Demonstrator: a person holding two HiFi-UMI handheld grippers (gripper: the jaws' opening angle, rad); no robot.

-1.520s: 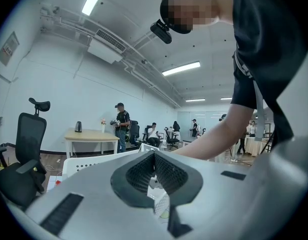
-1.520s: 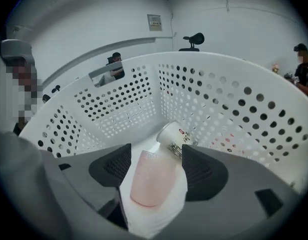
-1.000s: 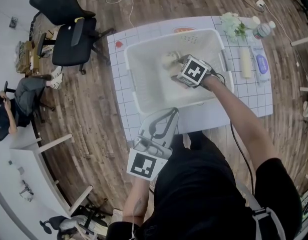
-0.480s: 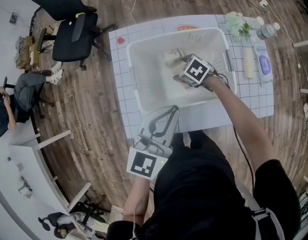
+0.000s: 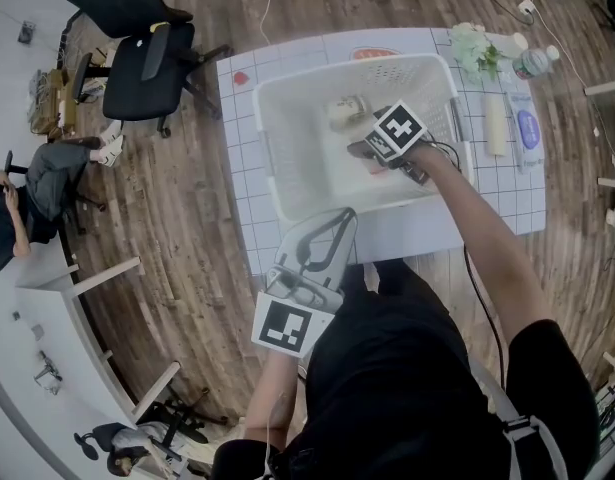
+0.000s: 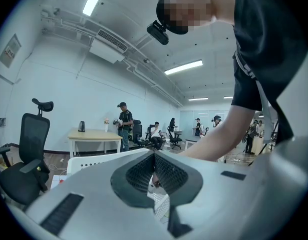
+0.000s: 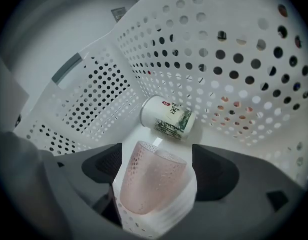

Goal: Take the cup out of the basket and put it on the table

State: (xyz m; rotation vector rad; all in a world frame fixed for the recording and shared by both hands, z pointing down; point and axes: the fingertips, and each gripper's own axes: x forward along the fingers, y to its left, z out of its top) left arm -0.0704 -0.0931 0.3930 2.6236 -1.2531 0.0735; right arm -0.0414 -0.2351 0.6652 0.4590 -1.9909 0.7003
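Worktop [image 5: 242,198]: carries basket [image 5: 265,158]. Your left hand-held gripper [image 5: 327,233]: at the near edge, jaws together, empty. Your right hand-held gripper [image 7: 155,166]: inside basket, jaws opening. Pink cup [image 7: 146,184]: between them, ungripped. Paper cup [image 7: 168,118]: just beyond, on its side.

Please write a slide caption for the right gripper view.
Right tongs opening, pink cup between them, in a white basket; a printed cup lies behind.

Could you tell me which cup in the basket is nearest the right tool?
The pink cup, between the opening jaws of the right tool; the white printed cup lies on its side farther back.
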